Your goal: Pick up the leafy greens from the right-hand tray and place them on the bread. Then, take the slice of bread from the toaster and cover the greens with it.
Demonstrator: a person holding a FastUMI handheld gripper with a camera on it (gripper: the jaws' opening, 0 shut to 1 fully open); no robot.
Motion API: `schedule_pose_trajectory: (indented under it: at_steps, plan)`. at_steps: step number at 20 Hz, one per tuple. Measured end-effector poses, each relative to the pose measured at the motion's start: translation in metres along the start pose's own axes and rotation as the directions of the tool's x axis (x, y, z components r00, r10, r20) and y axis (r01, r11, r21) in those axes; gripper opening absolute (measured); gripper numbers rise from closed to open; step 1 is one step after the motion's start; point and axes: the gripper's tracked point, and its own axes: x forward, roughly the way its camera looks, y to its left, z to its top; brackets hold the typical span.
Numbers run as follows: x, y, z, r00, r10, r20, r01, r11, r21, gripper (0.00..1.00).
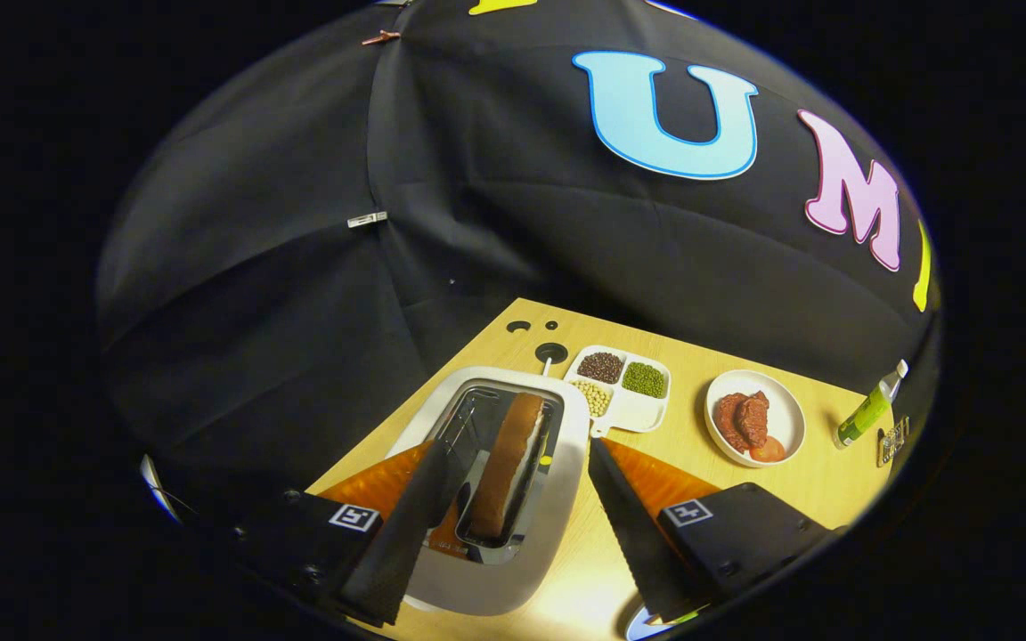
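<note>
A white toaster [557,499] stands on the wooden table right below me. A slice of bread [508,463] with a brown crust stands upright in one of its slots. My gripper [522,454] hangs open above the toaster, its fingers straddling the slice without touching it. One finger [406,525] is over the empty slot, the other finger [633,525] is beyond the toaster's edge, over the table.
Beyond the toaster lies a white divided dish [629,414] with dark, green and pale beans. Past it, a white plate [785,414] holds red meat slices and a tomato piece. A green bottle [869,409] lies near the table's far corner.
</note>
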Motion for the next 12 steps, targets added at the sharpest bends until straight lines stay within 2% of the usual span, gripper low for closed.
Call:
schedule_pose_trajectory:
  at_steps: [2, 3, 5, 8, 9, 12]
  plan:
    - [0.0015, 0.0038, -0.0045, 1.0, 0.003, -0.017, -0.003, 1.0, 0.004, 0.82]
    - [0.002, 0.006, -0.006, 1.0, 0.004, -0.022, -0.004, 1.0, 0.006, 0.68]
    - [0.0037, 0.0089, -0.0073, 1.0, 0.005, -0.028, -0.005, 1.0, 0.003, 0.57]
    - [0.0056, 0.0065, -0.0104, 0.999, -0.008, -0.045, 0.008, 1.0, 0.006, 0.26]
    - [0.0066, 0.0071, -0.0106, 0.999, -0.005, -0.051, 0.005, 1.0, 0.009, 0.2]
    - [0.0051, 0.0074, -0.0098, 0.998, 0.023, -0.052, -0.023, 1.0, 0.007, 0.17]
